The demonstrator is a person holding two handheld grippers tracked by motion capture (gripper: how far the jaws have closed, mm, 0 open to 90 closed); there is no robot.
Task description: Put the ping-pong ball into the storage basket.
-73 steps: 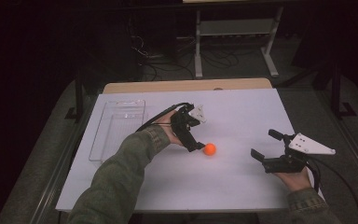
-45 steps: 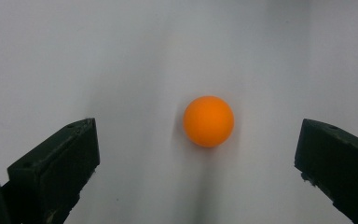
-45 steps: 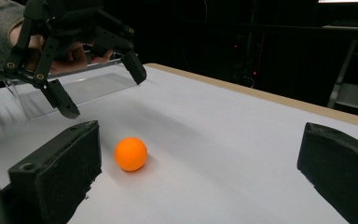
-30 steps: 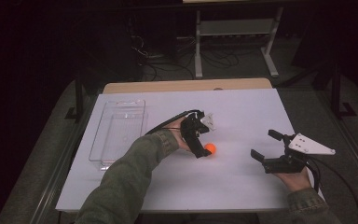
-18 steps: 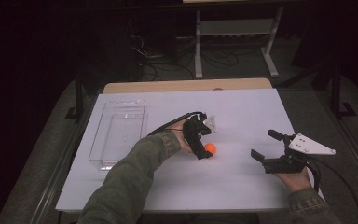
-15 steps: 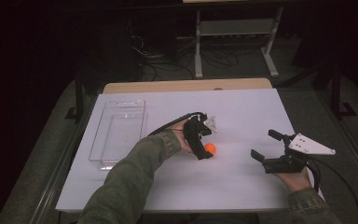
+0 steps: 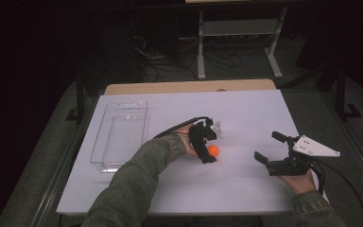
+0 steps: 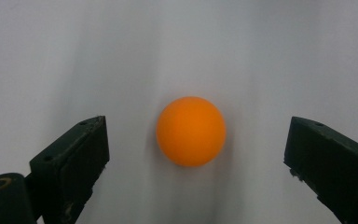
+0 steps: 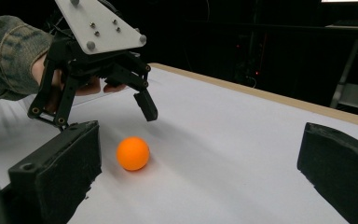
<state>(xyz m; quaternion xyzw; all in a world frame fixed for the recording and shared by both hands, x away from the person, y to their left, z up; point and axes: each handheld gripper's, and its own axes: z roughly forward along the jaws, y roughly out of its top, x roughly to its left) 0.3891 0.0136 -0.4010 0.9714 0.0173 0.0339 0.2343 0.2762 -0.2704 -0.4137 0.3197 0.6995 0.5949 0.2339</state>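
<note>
My left gripper hangs over the orange ball mid-table, a bit nearer the front edge, jaws straddling it so I can pinch. They've just been closing some but are wide and clear of the ball. Right gripper rests near the right edge, jaws wide, empty. My left gripper view gives the gaps either side of the ball; high view adds the clear tray by the left edge.
</note>
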